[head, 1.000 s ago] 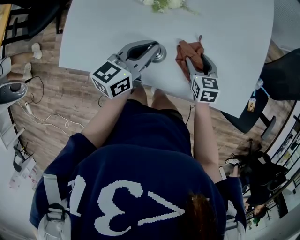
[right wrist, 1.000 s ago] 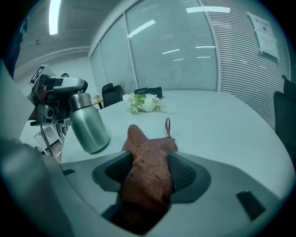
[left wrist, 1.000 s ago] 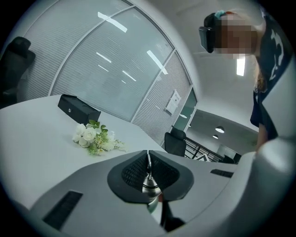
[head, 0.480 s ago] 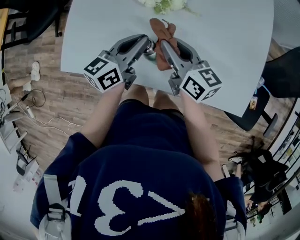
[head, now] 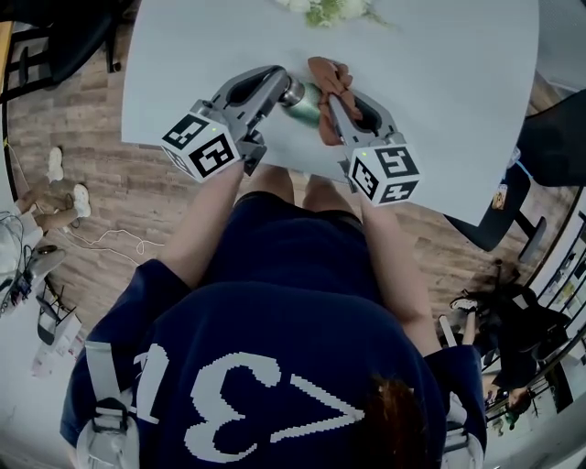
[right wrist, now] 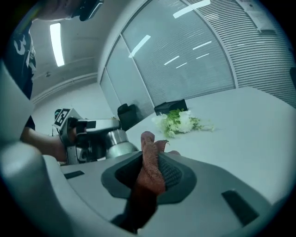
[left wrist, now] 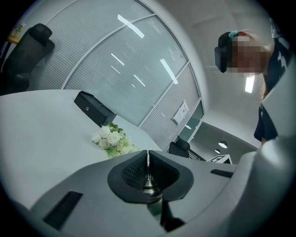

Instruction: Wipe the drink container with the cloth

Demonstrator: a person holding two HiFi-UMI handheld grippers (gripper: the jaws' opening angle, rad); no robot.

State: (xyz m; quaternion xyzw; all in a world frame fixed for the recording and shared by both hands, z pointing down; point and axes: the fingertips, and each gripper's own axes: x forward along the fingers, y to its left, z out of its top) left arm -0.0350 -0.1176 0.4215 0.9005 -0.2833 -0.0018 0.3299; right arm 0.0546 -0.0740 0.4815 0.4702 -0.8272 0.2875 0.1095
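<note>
The drink container, a green bottle [head: 305, 99] with a silver cap end [right wrist: 119, 144], is held off the white table [head: 439, 82] near its front edge. My left gripper [head: 277, 87] is shut on the bottle's silver neck [left wrist: 149, 183], with the green body [left wrist: 156, 209] showing below the jaws. My right gripper [head: 330, 103] is shut on a rust-brown cloth [head: 328, 78], which bunches up between its pads [right wrist: 150, 162]. In the head view the cloth lies against the bottle's right side. How much of the bottle it covers is hidden.
A bunch of white flowers with green leaves [head: 330, 9] lies at the table's far edge, with a black box [right wrist: 170, 106] behind it. A dark office chair [head: 549, 137] stands to the right of the table. Cables and shoes lie on the wooden floor [head: 55, 183] at left.
My right gripper closed on the cloth, lifted it off the table at right and carried it left to the bottle. The left gripper turned the bottle slightly.
</note>
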